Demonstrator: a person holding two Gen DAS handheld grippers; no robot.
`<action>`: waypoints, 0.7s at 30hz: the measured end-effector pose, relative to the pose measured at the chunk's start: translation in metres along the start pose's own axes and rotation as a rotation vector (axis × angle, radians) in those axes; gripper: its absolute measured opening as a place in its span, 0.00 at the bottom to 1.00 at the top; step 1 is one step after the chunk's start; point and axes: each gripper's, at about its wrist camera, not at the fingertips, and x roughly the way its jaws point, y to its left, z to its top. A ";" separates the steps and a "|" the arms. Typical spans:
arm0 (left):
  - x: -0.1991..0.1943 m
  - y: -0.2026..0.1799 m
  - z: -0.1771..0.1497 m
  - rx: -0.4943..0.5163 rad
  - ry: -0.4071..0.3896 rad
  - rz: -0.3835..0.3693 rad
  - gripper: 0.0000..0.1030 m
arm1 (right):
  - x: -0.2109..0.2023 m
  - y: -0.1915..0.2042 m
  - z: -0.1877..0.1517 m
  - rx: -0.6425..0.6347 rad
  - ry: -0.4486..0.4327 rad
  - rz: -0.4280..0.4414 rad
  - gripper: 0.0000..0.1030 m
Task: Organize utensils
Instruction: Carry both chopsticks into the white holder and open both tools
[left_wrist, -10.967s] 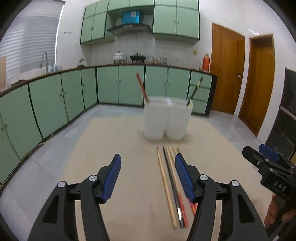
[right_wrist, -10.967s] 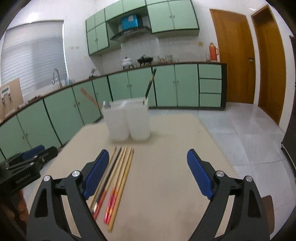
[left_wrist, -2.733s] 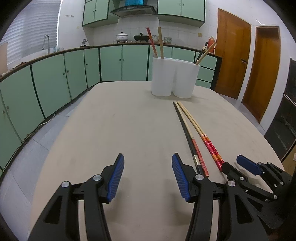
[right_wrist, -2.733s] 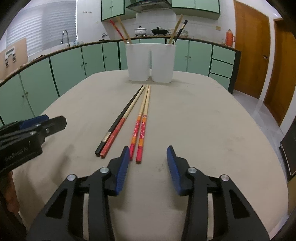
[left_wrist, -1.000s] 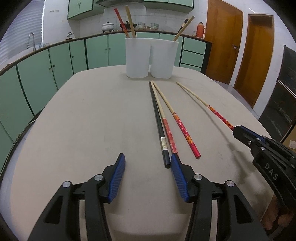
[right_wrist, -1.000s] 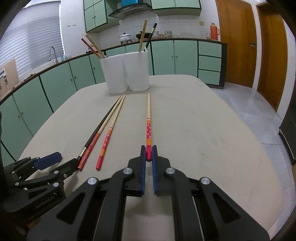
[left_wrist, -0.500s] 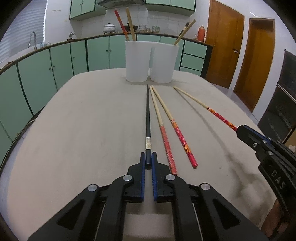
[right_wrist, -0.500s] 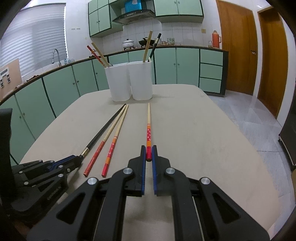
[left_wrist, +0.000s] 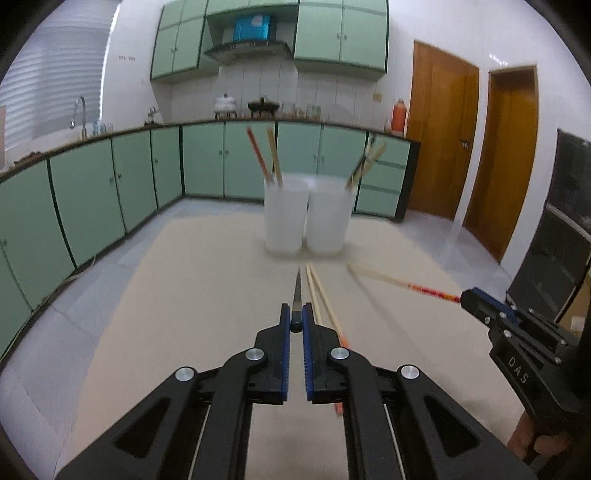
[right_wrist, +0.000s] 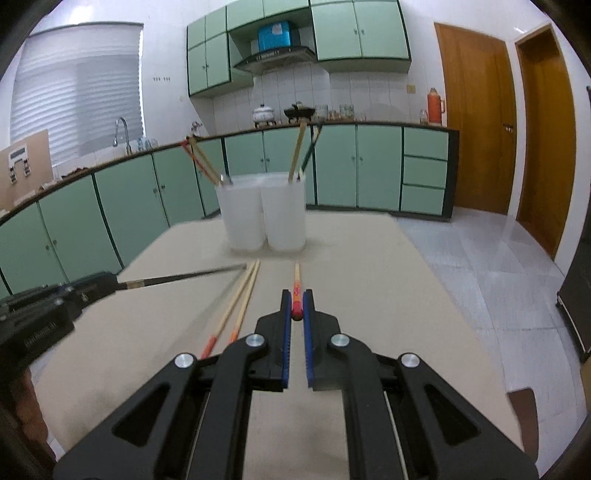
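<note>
My left gripper (left_wrist: 295, 312) is shut on the end of a black chopstick (left_wrist: 297, 288), held above the beige table (left_wrist: 192, 302) and pointing at two white cups (left_wrist: 286, 218). My right gripper (right_wrist: 297, 299) is shut on the red end of a patterned wooden chopstick (right_wrist: 296, 277), also off the table. Each gripper shows in the other's view: the right gripper (left_wrist: 467, 295) with its chopstick (left_wrist: 402, 283), the left gripper (right_wrist: 110, 282) with the black one (right_wrist: 184, 277). Two more chopsticks (right_wrist: 240, 299) lie side by side on the table between the two held ones.
Both cups (right_wrist: 284, 214) stand together at the table's far end, each with chopsticks leaning in it. Green kitchen cabinets (left_wrist: 92, 199) run behind and to the left. Wooden doors (left_wrist: 443, 140) are on the right. A person's hand (left_wrist: 532, 439) holds the right gripper.
The left gripper closed on the black chopstick. Both grippers then rose, lifting their chopsticks off the table, and the views tilted up toward the cups.
</note>
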 end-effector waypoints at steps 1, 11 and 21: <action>-0.003 0.001 0.006 0.000 -0.017 -0.002 0.06 | -0.002 -0.001 0.006 -0.001 -0.010 0.004 0.05; -0.008 0.005 0.069 -0.001 -0.119 -0.033 0.06 | -0.006 -0.011 0.083 0.034 -0.068 0.095 0.05; -0.003 0.008 0.109 -0.011 -0.146 -0.058 0.06 | 0.006 -0.020 0.143 0.058 -0.044 0.158 0.05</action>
